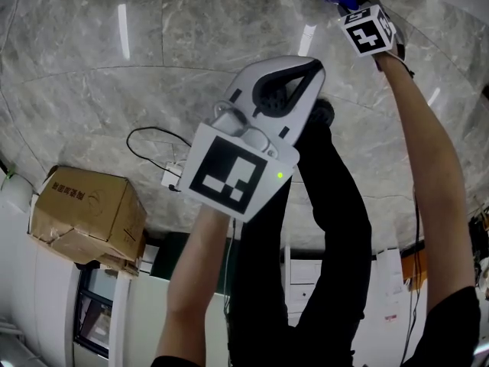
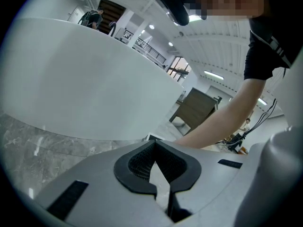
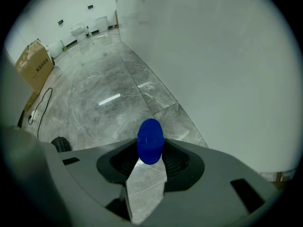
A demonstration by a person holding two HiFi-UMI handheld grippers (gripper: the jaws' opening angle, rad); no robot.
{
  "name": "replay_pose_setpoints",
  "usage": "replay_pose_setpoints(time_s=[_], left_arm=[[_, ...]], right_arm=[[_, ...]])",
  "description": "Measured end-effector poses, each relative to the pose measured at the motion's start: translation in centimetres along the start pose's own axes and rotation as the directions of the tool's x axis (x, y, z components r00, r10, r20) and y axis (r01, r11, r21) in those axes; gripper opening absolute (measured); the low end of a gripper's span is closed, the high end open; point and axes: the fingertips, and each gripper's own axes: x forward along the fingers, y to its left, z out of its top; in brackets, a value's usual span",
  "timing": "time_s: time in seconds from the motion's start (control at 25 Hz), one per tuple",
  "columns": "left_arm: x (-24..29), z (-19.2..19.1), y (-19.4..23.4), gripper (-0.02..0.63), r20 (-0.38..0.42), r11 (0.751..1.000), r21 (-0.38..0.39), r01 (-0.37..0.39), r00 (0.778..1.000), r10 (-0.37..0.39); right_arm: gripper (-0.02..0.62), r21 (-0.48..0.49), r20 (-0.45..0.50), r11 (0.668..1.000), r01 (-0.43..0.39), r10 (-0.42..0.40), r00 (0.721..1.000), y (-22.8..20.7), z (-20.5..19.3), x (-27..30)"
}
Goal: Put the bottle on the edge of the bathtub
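The blue bottle (image 3: pixel 150 141) sits pinched between the jaws of the right tool (image 3: pixel 150 151). It's seen end-on, its long axis running out along the jaws over the marble floor (image 3: pixel 104 93). The white bathtub (image 3: pixel 227 70) rises just to that tool's right, but its edge doesn't show here, so I'd judge the carry goes up and rightward. The left tool (image 2: pixel 152 148) hangs back with its jaws pressed together, empty, and is clearly the farther one.
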Motion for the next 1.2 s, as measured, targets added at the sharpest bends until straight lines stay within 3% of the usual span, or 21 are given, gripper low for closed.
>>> replay_pose_setpoints(time_s=[0.72,1.2], left_arm=[[-1.3,3.2,-2.8,0.009,0.018,0.999,0.034,0.006,1.0,-0.007],[-6.5,9.1,-7.6,0.011,0.06,0.999,0.027,-0.032,0.998,0.031]], right_arm=[[0.123,-0.086,0.029,0.996,0.017,-0.014,0.999,0.0,1.4,-5.2],[0.097,-0.268,0.082,0.963,0.025,-0.003,0.997,1.5,4.4,-17.5]])
